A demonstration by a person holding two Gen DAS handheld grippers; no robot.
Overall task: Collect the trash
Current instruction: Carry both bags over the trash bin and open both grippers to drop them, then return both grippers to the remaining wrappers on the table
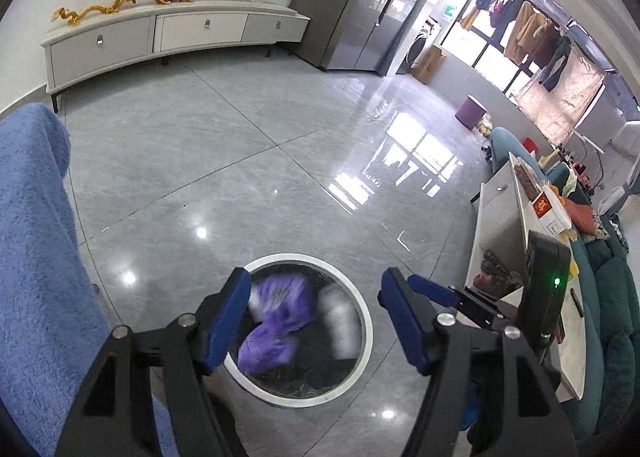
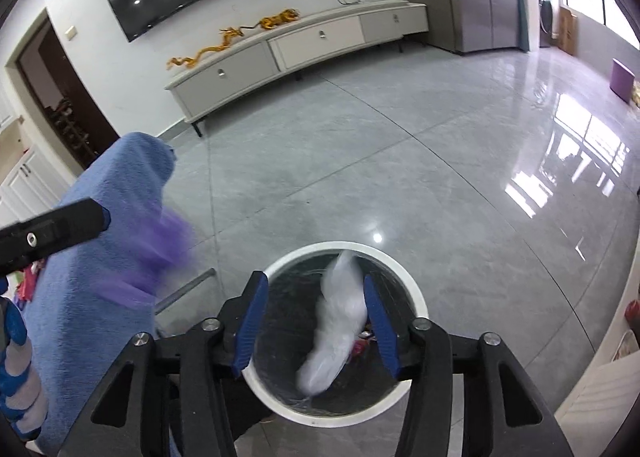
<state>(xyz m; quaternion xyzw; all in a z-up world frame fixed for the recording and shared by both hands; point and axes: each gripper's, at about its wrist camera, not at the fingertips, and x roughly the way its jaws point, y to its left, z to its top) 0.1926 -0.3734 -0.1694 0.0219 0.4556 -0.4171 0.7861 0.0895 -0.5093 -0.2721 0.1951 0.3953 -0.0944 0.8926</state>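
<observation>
Both grippers, left [image 1: 314,317] and right [image 2: 316,327], hang wide open and empty above the bin [image 2: 416,297], positioned so purple wrapper [image 1: 276,321] and white wrapper [image 2: 340,317] drop inside.

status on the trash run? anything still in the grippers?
Done: both grippers open above the round white-rimmed bin. In hand: nothing. The left gripper has a blurred purple crumpled piece below it; the right gripper has a blurred white piece. Whether they have landed is unclear. Left: no other trash shows on the floor.

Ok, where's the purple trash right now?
In the left wrist view the purple trash is blurred, dropping over the white-rimmed bin on the floor, between the open left gripper's fingers and beside a white piece.
</observation>
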